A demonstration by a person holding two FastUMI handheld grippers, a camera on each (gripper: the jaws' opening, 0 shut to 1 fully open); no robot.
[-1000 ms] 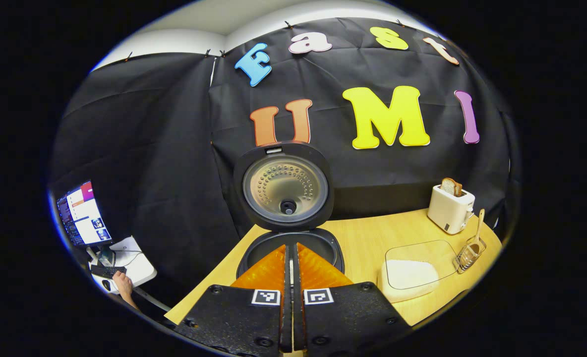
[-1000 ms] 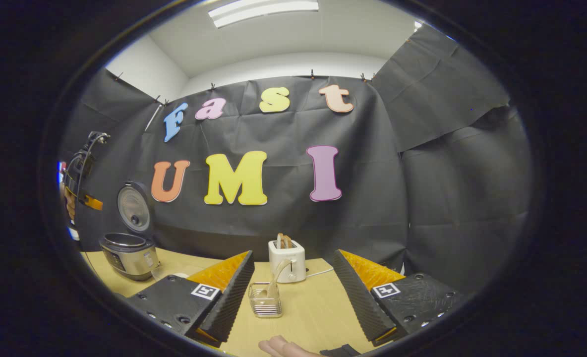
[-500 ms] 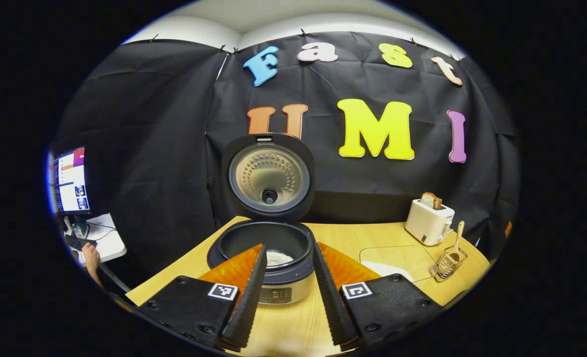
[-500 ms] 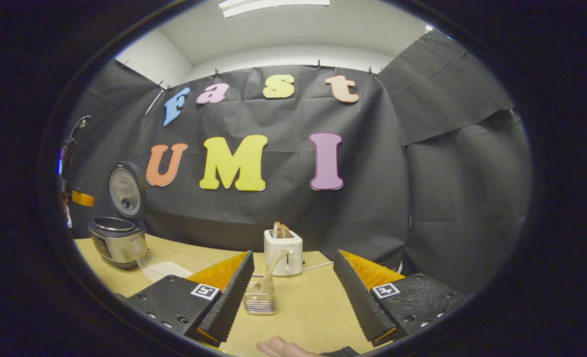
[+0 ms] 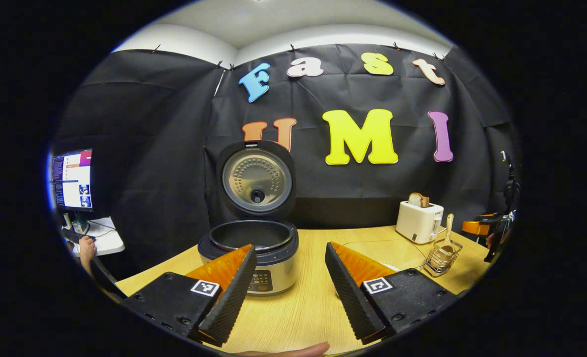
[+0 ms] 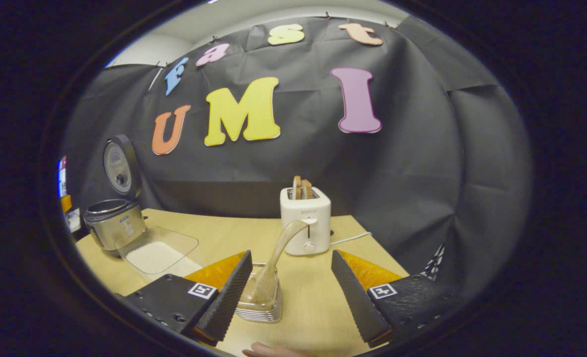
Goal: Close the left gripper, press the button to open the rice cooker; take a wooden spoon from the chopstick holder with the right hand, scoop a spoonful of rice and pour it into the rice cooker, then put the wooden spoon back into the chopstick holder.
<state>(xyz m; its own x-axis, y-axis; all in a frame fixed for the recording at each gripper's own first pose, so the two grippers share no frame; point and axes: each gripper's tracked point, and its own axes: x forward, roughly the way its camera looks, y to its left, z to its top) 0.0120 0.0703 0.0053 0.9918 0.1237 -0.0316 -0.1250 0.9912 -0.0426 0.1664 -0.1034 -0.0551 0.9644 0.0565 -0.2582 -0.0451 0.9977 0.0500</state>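
The rice cooker (image 5: pixel 248 258) stands on the wooden table with its lid (image 5: pixel 257 178) swung up; its dark pot shows inside. My left gripper (image 5: pixel 287 248) is open, drawn back in front of the cooker and touching nothing. The wire chopstick holder (image 6: pixel 261 302) with the wooden spoon (image 6: pixel 283 245) leaning in it sits low between the fingers of my open right gripper (image 6: pixel 291 254), nearer the left finger, not gripped. A clear container of white rice (image 6: pixel 155 248) lies beside the rice cooker (image 6: pixel 111 225). In the left gripper view the holder (image 5: pixel 442 258) is at far right.
A white toaster (image 6: pixel 305 218) with bread slices stands behind the holder, its cord trailing right. In the left gripper view the toaster (image 5: pixel 419 220) is at the back right. A monitor (image 5: pixel 73 179) and a person's hand (image 5: pixel 88 248) sit beyond the table's left edge.
My left gripper went from shut to open and pulled back from the cooker, whose front panel now shows. My right gripper moved closer to the holder and spoon.
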